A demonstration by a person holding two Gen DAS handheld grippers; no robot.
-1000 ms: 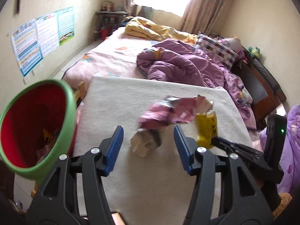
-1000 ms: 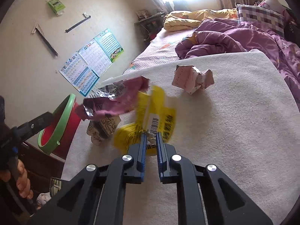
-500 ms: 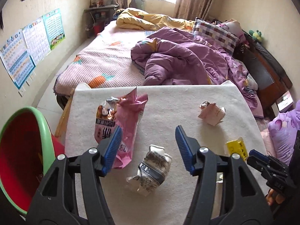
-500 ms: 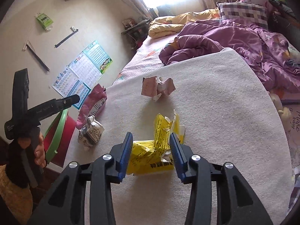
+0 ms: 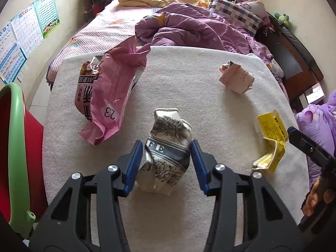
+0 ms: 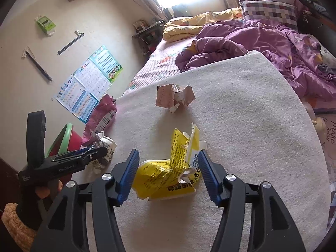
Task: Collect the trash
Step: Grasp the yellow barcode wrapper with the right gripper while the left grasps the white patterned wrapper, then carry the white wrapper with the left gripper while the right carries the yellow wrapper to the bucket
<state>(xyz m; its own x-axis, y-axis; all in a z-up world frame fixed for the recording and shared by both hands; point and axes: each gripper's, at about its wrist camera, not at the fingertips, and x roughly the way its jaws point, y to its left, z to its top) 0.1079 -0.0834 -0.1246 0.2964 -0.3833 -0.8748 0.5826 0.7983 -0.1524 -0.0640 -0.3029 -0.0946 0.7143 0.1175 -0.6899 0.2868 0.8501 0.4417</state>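
Blue-padded left tongs [image 5: 166, 163] straddle a crumpled white carton [image 5: 167, 153] with black print, which stands on the cream tabletop [image 5: 210, 109]; the jaws have just been closing, and the pads look to be at or just touching its sides, though a firm clamp cannot be confirmed. Judgement: the carton is being taken first because it lies nearest these tongs and close to the bin. Right tongs [image 6: 168, 173] stand apart, jaws just opened, with the torn yellow box [image 6: 174, 172] lying loose on the tabletop between them, no pad pressing it; likely set down so it can be re-gripped or left for later. Left of the left tongs, the red bin with green rim [image 5: 15, 147] sits off the tabletop edge, mouth reachable. Beyond the carton and to the left lies a pink snack bag [image 5: 111, 96]; farther right, a crushed pink box [image 5: 236, 78]. Past the tabletop, a purple quilt [image 5: 189, 29] is heaped on the bed. All four pieces are not yet binned.
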